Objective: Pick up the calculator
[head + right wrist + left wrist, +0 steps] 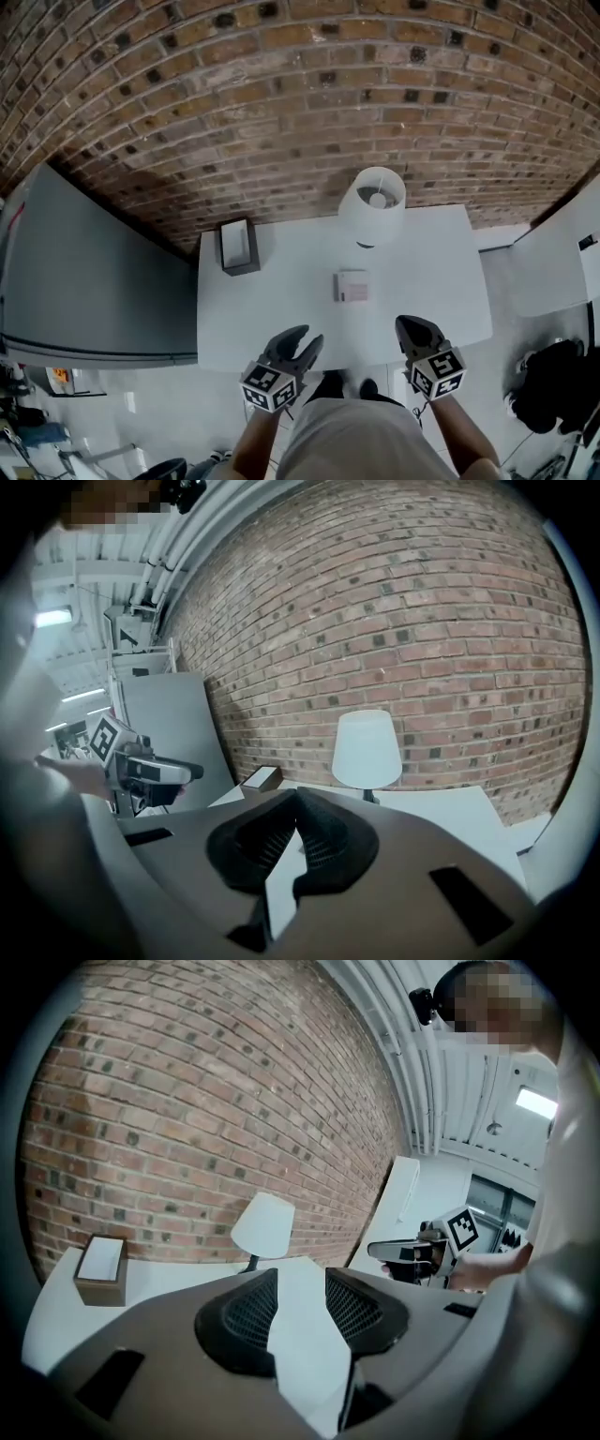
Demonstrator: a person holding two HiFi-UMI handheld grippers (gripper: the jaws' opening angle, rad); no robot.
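at the near edge of the table (281, 314), both grippers hang short of the calculator (352, 286): left gripper (311, 336) parted and empty, seemingly for the grab; right gripper (405, 326) closed on nothing, idle

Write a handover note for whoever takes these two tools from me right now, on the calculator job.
Left tool: open, empty, over the near edge of the table.
Right tool: shut, empty, over the same edge.
Calculator: flat mid-table, on the near side of the lamp, ahead of both tools, untouched.
Done: nothing picked up yet.
Left: reach in, close on the calculator, lift.
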